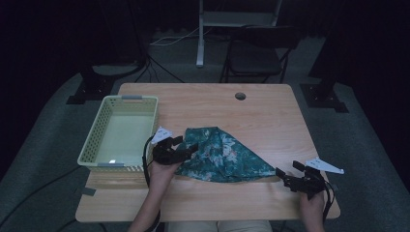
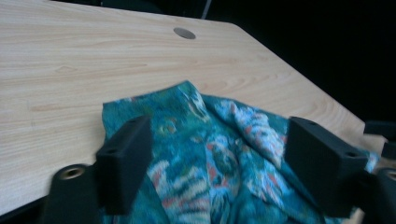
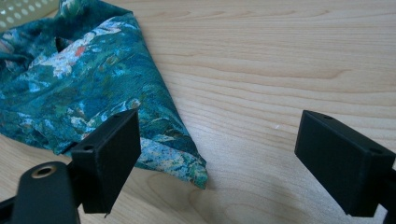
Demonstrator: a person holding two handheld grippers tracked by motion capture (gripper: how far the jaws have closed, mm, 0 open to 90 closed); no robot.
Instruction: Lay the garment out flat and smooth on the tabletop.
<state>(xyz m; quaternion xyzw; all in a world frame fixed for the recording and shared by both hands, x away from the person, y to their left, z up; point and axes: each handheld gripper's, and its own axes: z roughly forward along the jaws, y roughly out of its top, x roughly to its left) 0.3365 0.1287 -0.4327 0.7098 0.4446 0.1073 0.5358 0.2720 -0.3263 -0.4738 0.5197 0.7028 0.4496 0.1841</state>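
A teal cloth with a floral print (image 1: pixel 222 154) lies crumpled in the middle of the wooden table (image 1: pixel 261 116). My left gripper (image 1: pixel 189 149) is at the cloth's left end, held by a hand. In the left gripper view its jaws (image 2: pixel 219 140) stand wide apart over the cloth (image 2: pixel 224 163), and the pads do not press on it. My right gripper (image 1: pixel 285 175) rests near the table's front right, just right of the cloth's pointed corner. Its jaws (image 3: pixel 219 149) are open over bare wood, and the cloth's corner (image 3: pixel 177 158) lies beside the left jaw.
A pale green slotted basket (image 1: pixel 92 135) stands at the table's left, close to my left gripper; its wall shows as the basket (image 3: pixel 18 9) in the right gripper view. A round cable hole (image 1: pixel 240 96) is near the far edge. A dark chair (image 1: pixel 258 53) stands behind the table.
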